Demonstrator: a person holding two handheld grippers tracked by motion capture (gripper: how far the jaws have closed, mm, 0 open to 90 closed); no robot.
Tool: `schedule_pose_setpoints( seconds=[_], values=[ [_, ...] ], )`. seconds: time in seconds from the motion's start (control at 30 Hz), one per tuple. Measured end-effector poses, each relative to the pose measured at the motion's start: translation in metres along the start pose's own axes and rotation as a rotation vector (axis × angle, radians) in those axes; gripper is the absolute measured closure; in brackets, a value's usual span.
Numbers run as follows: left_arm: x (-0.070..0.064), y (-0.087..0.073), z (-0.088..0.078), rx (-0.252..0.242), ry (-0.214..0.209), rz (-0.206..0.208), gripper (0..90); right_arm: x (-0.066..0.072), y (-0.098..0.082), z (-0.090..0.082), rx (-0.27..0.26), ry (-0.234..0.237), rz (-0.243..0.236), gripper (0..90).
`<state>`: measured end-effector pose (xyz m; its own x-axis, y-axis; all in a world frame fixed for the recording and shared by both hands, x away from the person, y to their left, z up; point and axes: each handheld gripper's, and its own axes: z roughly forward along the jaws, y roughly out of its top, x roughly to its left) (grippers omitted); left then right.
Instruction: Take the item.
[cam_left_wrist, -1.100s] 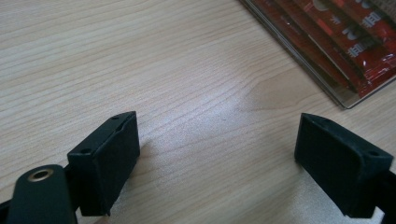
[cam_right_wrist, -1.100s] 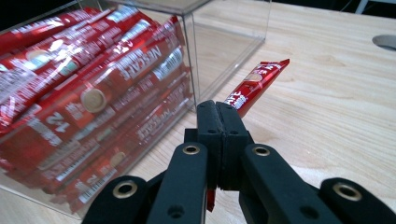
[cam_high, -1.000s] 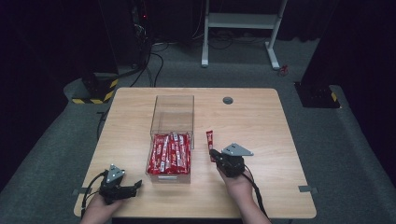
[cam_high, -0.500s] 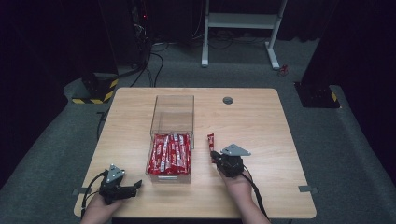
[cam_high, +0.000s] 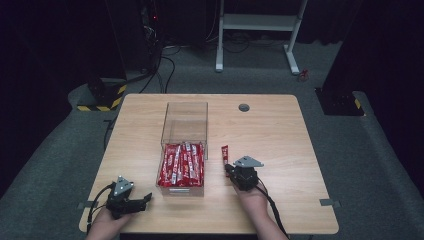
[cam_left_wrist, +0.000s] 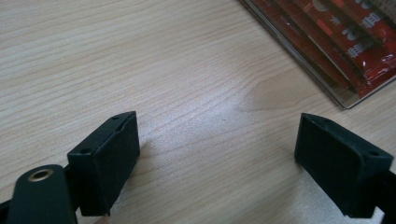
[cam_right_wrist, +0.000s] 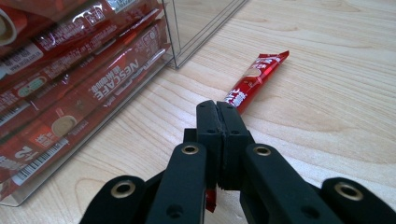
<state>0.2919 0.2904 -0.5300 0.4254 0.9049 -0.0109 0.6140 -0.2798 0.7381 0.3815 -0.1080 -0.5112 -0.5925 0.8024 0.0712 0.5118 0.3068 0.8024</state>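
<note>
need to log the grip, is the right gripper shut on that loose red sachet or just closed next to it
Shut on it. In the right gripper view the right gripper has its jaws pressed together, and the red sachet runs out ahead of them, with its end showing below.

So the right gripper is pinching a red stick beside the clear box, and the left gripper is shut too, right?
Not quite. The left gripper is open: the left gripper view shows its jaws wide apart over bare table. The rest holds: the right gripper is shut on the red stick beside the clear box.
</note>
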Motion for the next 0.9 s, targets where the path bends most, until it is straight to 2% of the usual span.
schedule_pose_setpoints(
  seconds=[0.3, 0.43, 0.9],
  values=[
    [0.0000, 0.0000, 0.0000, 0.000, 0.000, 0.000, 14.4, 0.0013, -0.0027, 0.0036, 0.019, -0.003, 0.004, 87.7],
    [0.0000, 0.0000, 0.0000, 0.000, 0.000, 0.000, 14.4, 0.0035, -0.0048, 0.0069, 0.028, -0.004, -0.009, 86.8],
    [0.0001, 0.0000, 0.0000, 0.000, 0.000, 0.001, 14.4, 0.0012, -0.0003, -0.0012, -0.011, -0.007, -0.005, 77.6]
  ],
)
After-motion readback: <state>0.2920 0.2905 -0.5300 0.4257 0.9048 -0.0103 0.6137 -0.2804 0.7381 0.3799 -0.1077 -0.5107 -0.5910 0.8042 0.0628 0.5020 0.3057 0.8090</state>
